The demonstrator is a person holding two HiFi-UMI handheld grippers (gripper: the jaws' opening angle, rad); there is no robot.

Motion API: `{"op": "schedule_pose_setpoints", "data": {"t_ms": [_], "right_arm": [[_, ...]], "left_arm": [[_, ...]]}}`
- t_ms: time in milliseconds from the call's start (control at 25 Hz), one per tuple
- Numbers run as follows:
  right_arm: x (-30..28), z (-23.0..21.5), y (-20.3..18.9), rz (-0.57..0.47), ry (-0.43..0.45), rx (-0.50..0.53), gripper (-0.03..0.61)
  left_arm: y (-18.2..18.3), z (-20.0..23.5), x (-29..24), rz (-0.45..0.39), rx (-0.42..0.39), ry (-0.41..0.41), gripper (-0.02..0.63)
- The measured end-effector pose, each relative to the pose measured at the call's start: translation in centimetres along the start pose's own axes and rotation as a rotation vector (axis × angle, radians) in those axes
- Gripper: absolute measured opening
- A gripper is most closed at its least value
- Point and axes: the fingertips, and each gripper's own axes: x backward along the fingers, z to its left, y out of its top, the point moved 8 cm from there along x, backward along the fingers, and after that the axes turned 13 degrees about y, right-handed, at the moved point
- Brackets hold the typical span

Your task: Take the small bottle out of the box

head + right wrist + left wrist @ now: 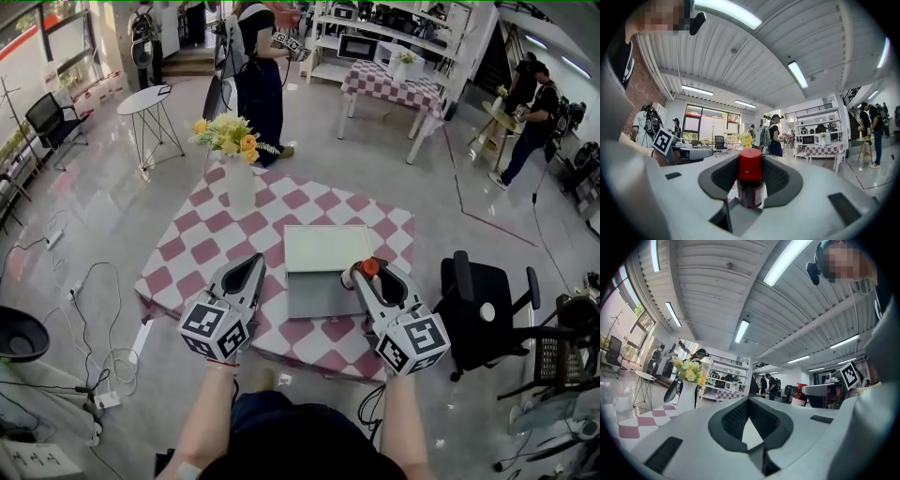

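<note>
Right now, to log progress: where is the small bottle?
Head view, right side: the small bottle is gripped upright in the right gripper's tongs, at the right edge of the white box.

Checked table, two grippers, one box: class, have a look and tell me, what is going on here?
A person stands at the checked table with a gripper in each hand. The right gripper is closed on a small bottle with a red cap and holds it upright by the right edge of the pale box. The left gripper sits at the box's left side, its jaws together at the tips with nothing between them. A vase of flowers stands at the table's far side.
</note>
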Motion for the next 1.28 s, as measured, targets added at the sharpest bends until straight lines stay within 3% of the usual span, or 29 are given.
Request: {"op": "schedule_pose_setpoints", "data": {"t_ms": [1280], "right_arm": [[1.6, -1.4, 0.8, -0.028, -0.032, 0.01, 0.146]], "left_arm": [[0.2, -1.5, -1.0, -0.001, -0.001, -0.013, 0.002]]}}
